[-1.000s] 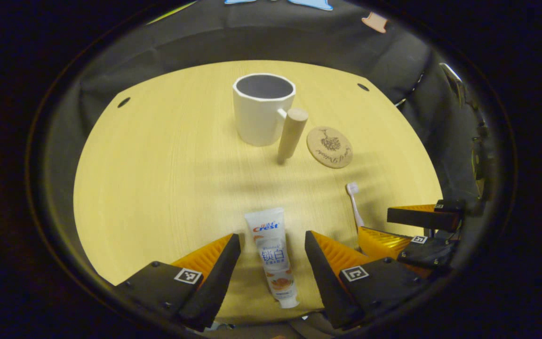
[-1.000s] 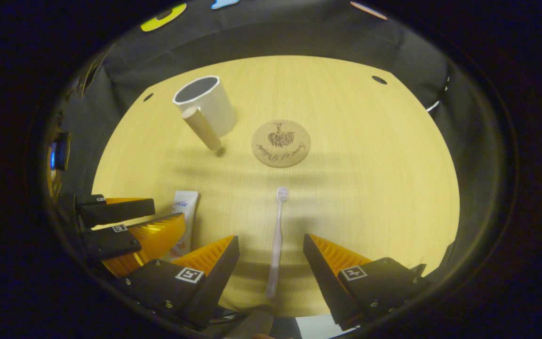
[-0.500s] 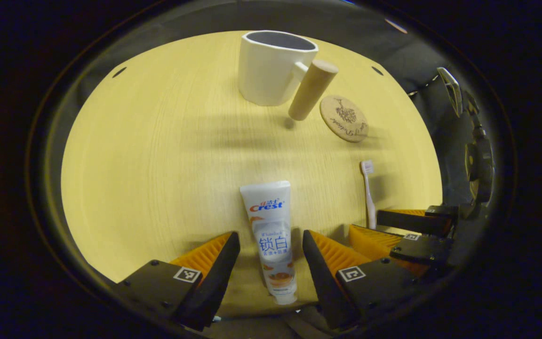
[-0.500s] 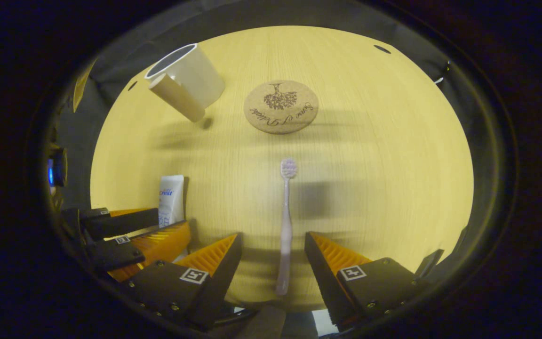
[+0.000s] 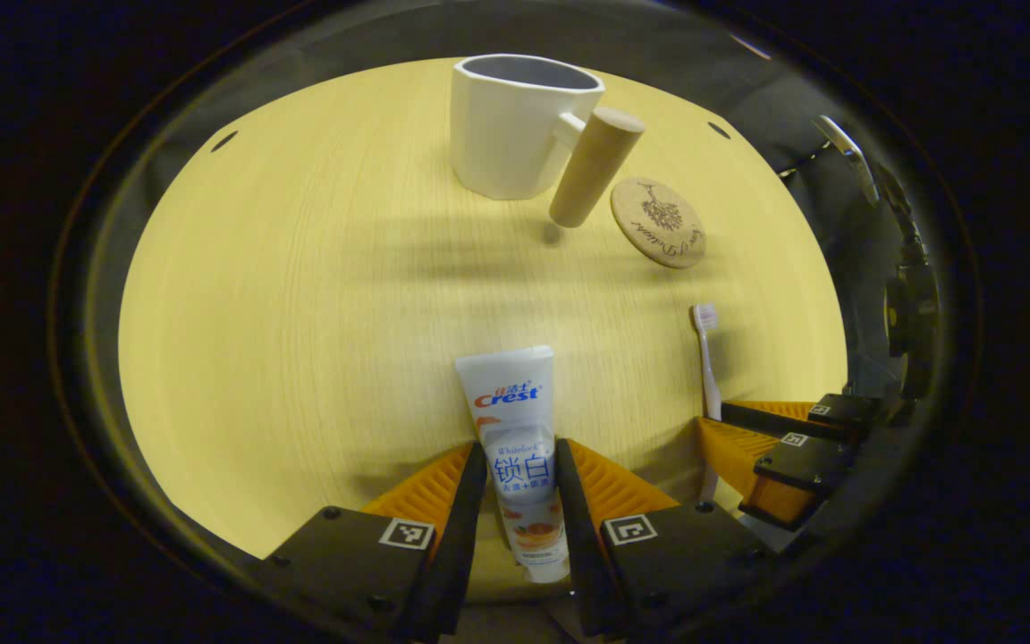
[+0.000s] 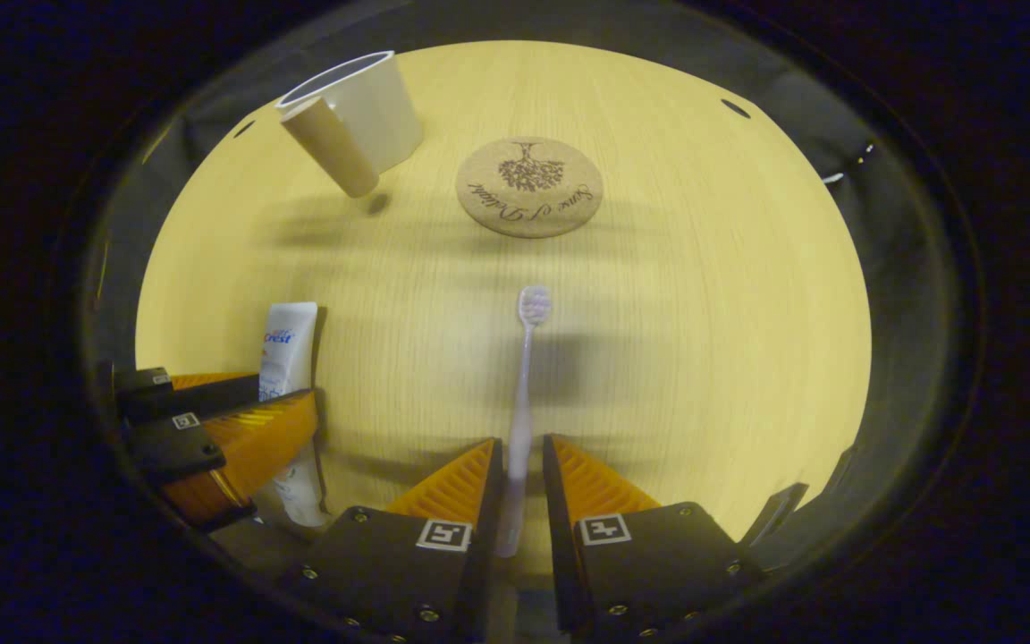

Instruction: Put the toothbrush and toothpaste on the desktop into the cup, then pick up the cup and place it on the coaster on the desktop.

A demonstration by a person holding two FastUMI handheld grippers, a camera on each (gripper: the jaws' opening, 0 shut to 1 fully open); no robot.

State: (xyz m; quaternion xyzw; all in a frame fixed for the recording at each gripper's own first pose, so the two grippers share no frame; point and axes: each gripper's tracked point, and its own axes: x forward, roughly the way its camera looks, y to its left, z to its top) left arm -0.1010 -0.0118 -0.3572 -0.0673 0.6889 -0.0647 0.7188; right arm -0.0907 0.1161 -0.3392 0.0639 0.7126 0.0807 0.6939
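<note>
A white toothpaste tube [image 5: 515,429] lies on the pale wooden desktop [image 5: 300,295], and my left gripper [image 5: 520,465] is shut on its lower half. In the right gripper view a pale toothbrush [image 6: 526,376] lies with its head pointing away, and my right gripper [image 6: 520,461] is shut on its handle. A white cup [image 5: 515,121] with a thick wooden handle [image 5: 594,165] stands upright at the far side. The round cork coaster [image 5: 658,222] lies to its right. The cup [image 6: 363,112], coaster [image 6: 528,186], toothpaste [image 6: 287,344] and left gripper [image 6: 229,416] also appear in the right gripper view.
The right gripper [image 5: 765,429] and toothbrush [image 5: 707,353] sit at the lower right of the left gripper view. Black cloth surrounds the round desktop. Small dark holes [image 5: 223,140] mark the tabletop near its far rim.
Both grippers have gone from open to shut, the left on the toothpaste and the right on the toothbrush handle. Earlier they moved down and forward toward the table.
</note>
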